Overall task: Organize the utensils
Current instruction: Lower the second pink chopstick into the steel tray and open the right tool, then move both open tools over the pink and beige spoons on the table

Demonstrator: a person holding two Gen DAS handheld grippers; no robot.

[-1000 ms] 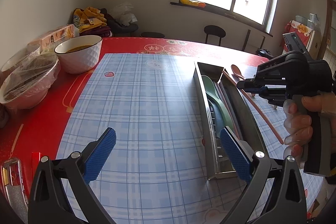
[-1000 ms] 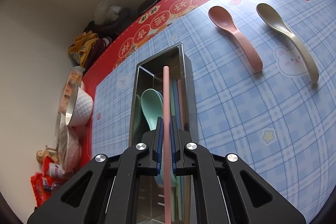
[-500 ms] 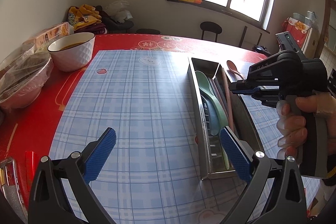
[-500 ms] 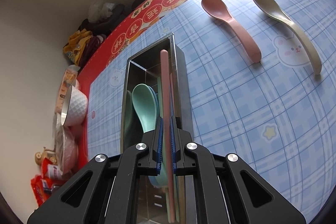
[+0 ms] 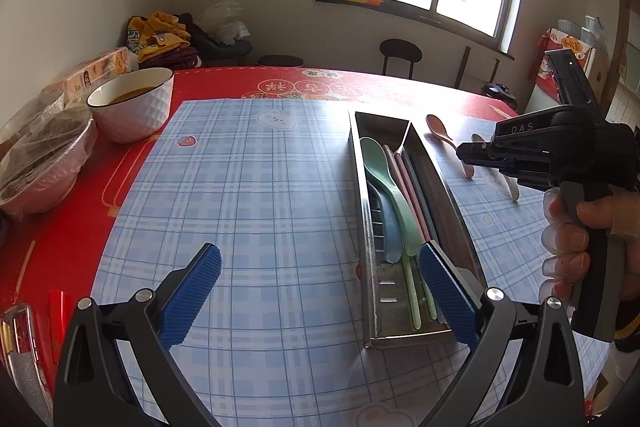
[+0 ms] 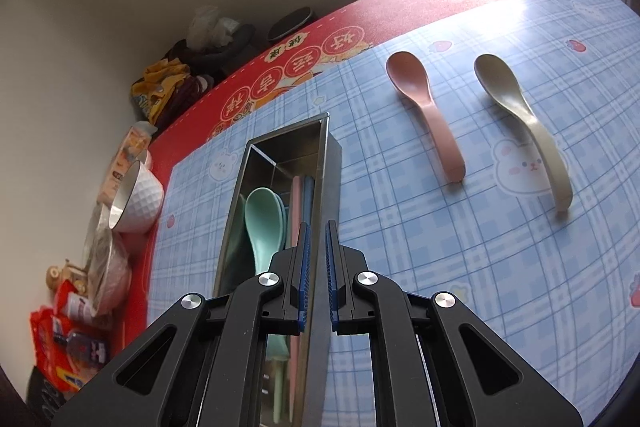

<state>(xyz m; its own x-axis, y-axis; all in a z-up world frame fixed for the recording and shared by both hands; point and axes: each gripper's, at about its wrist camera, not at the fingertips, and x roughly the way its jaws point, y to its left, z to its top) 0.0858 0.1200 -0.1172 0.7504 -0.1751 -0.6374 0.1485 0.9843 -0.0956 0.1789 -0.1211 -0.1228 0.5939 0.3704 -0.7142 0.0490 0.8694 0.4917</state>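
Left wrist view: the left gripper hangs above the blue plaid mat with its fingers spread wide and nothing between them. Its right pad overlaps the near end of the steel tray. The tray lies lengthwise on the mat and holds a green spoon, a darker spoon partly beneath it, and pink chopsticks along its right side. The right gripper, held in a hand, hovers just right of the tray, above the mat.

Right wrist view: the right gripper's blue pads stand a narrow gap apart, gripping nothing, over the tray's right wall. The green spoon and the chopsticks lie inside. 2 spoons lie on the mat well right of the tray, side by side: a pink spoon nearer the tray and a beige spoon beyond it.

A white bowl stands on the red tablecloth left of the mat.
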